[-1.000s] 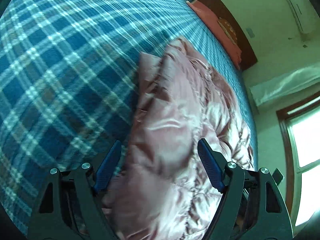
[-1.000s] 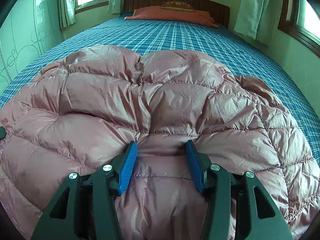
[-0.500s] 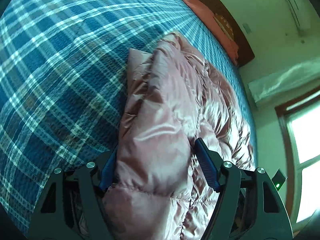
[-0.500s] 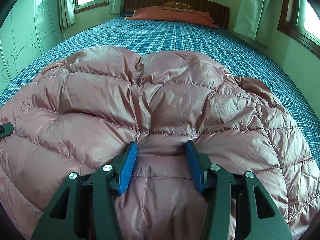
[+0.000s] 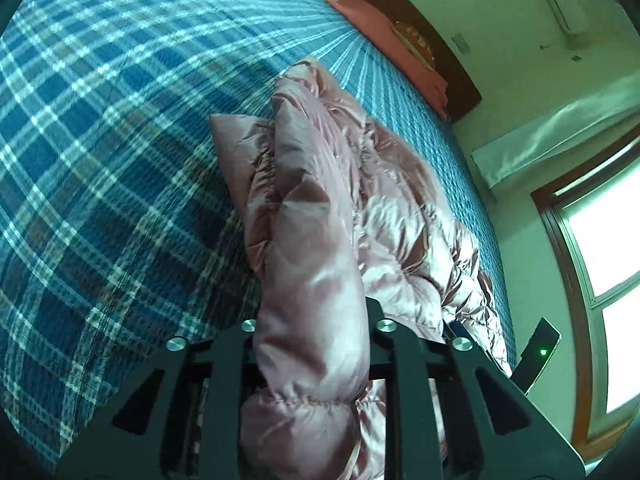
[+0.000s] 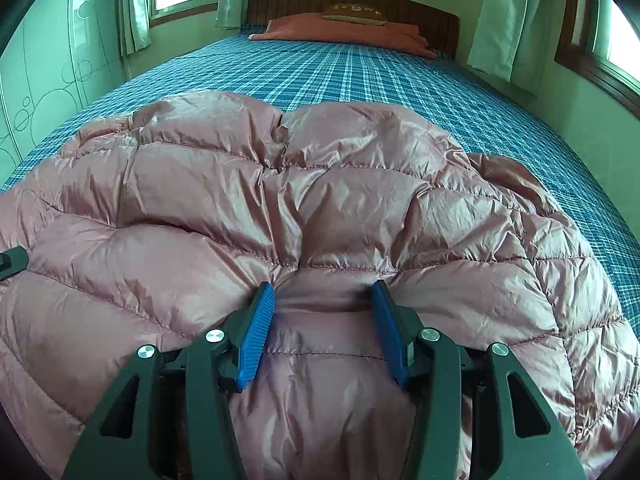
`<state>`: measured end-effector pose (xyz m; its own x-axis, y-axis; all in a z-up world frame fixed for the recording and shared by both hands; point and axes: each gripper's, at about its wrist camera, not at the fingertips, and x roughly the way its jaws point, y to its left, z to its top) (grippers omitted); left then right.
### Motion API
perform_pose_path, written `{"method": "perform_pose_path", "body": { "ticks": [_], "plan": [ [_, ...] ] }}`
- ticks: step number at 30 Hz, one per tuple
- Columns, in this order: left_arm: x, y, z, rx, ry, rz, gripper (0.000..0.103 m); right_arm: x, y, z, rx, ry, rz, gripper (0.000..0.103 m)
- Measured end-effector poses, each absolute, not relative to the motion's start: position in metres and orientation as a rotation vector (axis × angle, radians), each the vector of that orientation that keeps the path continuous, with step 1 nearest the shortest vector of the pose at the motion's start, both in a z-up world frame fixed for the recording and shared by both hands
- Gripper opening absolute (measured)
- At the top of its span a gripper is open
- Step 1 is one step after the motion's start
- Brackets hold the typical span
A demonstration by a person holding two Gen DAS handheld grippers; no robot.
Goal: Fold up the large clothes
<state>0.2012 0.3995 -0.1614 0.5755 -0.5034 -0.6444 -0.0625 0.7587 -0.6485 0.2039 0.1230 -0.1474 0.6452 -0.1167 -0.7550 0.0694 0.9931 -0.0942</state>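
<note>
With the left gripper (image 5: 312,320) clenched on the pink down jacket's (image 6: 320,200) edge and the right gripper (image 6: 324,320) spread, lift evenly to avoid bunching

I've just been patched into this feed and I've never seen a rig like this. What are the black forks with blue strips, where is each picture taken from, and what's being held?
No robot arm here: a person carries two handheld grippers, each with a fisheye camera looking forward along its two fingers.

In the left wrist view, the left gripper has its jaws closed on a thick fold of the pink down jacket, lifting that edge above the blue plaid bedsheet.

In the right wrist view, the right gripper has its jaws pressed into the quilted jacket with padding bunched between the blue pads; whether it grips firmly I cannot tell.

The jacket lies spread on the bed, with an orange pillow at the wooden headboard.
</note>
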Motion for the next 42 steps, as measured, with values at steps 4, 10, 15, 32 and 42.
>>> {"method": "perform_pose_path", "body": {
  "ticks": [4, 10, 15, 32, 42],
  "plan": [
    [0.193, 0.389, -0.132, -0.625, 0.881, -0.29, 0.014, 0.206, 0.124, -0.143, -0.066, 0.866, -0.11, 0.05],
    [0.186, 0.356, -0.079, -0.532, 0.826, -0.338, 0.013, 0.197, 0.104, -0.125, -0.043, 0.852, -0.123, 0.052],
    [0.182, 0.308, -0.046, -0.441, 0.808, -0.376, 0.013, 0.186, 0.074, -0.107, -0.028, 0.829, -0.159, 0.052],
    [0.167, 0.106, -0.036, -0.164, 0.867, -0.547, 0.013, 0.121, -0.056, -0.096, 0.077, 0.824, -0.347, 0.052],
    [0.173, 0.024, -0.106, -0.061, 0.993, -0.535, 0.012, 0.103, -0.101, -0.112, 0.13, 0.864, -0.406, 0.052]
  ]
}}
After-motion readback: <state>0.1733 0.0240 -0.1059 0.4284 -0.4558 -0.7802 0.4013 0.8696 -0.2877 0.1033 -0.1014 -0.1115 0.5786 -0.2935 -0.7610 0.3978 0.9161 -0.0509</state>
